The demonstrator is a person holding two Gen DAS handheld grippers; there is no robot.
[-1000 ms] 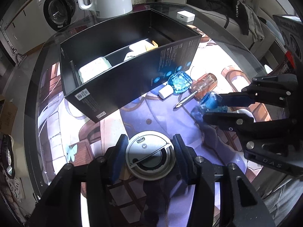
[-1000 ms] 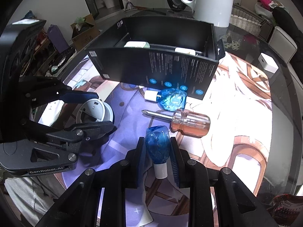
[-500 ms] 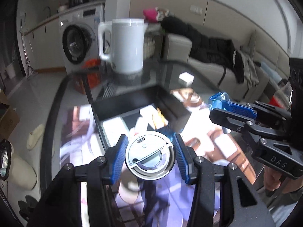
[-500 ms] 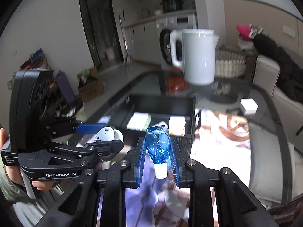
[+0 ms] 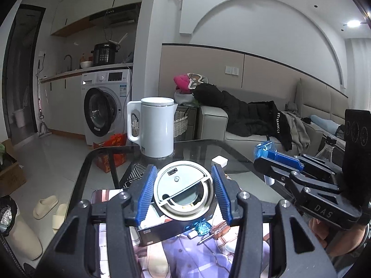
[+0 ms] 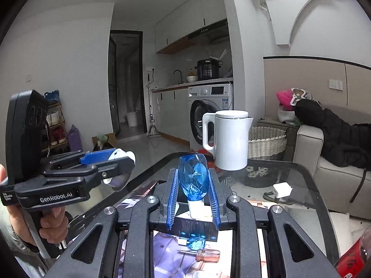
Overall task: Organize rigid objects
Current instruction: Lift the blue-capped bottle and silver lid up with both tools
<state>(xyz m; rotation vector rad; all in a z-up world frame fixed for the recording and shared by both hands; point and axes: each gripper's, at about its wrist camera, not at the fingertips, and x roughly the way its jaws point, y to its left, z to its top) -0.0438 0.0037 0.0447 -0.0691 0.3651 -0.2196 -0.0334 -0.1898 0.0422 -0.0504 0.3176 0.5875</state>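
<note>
Blocking most of the black box (image 5: 162, 230), the left gripper (image 5: 183, 193) and its load leave only a lower corner and some white contents visible under the fingers; in the right wrist view just the box's printed front wall (image 6: 197, 229) shows below the right gripper (image 6: 192, 199), so compartments can't be read. Left gripper partly open, blue pads clamped on both sides of a round white disc device (image 5: 183, 191): grey rim, small port near top edge, dark lens-like window in lower half; its function is hard to tell. Right gripper at its narrowest, pads squeezing a faceted translucent blue bulb-shaped piece (image 6: 193, 178) with a white base pointing back toward the camera. Both loads are held in the air, well above the tabletop (image 6: 299, 176), the box below and ahead of each gripper. Beneath the right gripper, in front of the box: a second blue faceted piece (image 6: 196, 242) and a screwdriver (image 6: 201, 254) with clear orange handle, lying just beside each other on the printed mat. White kettle (image 6: 229, 139) stands beyond the box near the far glass edge, a small white cube charger (image 6: 281, 190) off to the right of the right gripper. Grippers sit side by side, apart, with free air between them.
</note>
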